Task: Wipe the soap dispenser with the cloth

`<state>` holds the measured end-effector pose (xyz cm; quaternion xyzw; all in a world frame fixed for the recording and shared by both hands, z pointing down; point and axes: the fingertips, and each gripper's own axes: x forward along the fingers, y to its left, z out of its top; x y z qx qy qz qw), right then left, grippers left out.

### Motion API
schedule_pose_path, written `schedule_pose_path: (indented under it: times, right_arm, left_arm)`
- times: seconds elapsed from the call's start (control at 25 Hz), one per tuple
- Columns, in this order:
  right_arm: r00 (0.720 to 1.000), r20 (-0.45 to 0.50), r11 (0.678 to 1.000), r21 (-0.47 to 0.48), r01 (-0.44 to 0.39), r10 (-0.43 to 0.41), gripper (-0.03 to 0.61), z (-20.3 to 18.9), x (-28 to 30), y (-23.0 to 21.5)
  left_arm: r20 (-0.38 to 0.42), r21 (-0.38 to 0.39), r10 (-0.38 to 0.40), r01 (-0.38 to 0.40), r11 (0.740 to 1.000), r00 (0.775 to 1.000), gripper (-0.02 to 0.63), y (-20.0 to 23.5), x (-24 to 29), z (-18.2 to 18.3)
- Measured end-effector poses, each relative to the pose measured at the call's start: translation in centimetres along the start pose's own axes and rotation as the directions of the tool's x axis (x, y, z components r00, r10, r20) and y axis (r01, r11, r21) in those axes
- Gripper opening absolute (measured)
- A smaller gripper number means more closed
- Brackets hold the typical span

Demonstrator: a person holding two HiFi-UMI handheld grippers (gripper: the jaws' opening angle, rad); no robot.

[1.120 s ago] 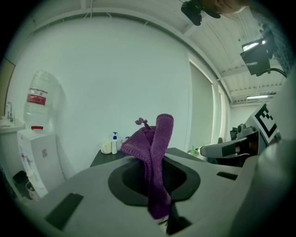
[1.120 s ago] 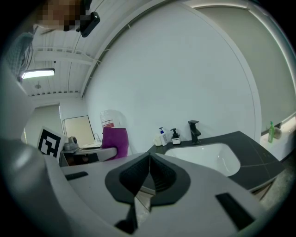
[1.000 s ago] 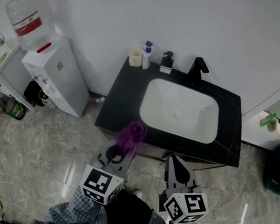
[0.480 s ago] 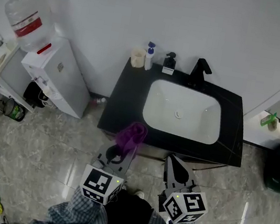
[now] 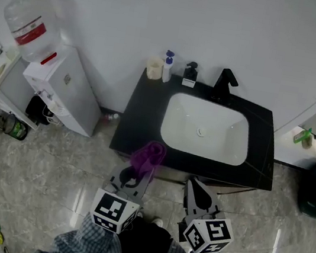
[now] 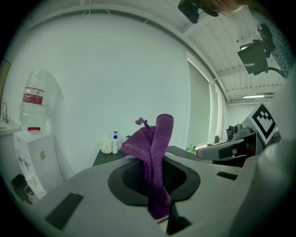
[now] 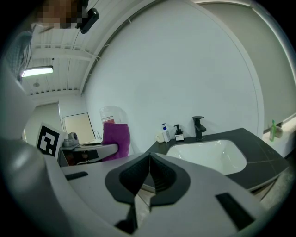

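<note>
We are holding the left tool point(image 5: 136, 173) low in front of the vanity, and it is pinching a purple knitted cloth point(image 5: 148, 154) whose folded end is standing up above the jaws. Just beside it, the right tool point(image 5: 193, 183) is sitting with its jaws pressed together on nothing. Both tools are hovering near the front edge of the black stone surface point(image 5: 139, 114). Beyond that edge, a white rectangular basin point(image 5: 206, 128) is filling the middle of the surface. At the back, against the white wall, a black tap point(image 5: 224, 82) is standing behind the basin. Left of it, the small black pump soap dispenser point(image 5: 189, 74) with a white label is standing upright, well apart from the cloth. Further left are standing a white bottle with a blue pump point(image 5: 167, 65) and a cream cup point(image 5: 153, 66).
</note>
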<state>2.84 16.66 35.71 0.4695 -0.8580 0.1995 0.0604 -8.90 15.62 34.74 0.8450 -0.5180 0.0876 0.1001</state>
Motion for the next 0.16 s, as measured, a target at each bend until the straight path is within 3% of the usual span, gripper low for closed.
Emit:
schedule_pose_path:
  times: [0.16]
  right_arm:
    - [1.000, 0.007, 1.000, -0.004, 0.007, -0.007, 0.018, 0.31, -0.08, -0.09]
  left_arm:
    - [-0.004, 0.001, -0.004, 0.004, 1.000, 1.000, 0.060, -0.13, -0.09, 0.03]
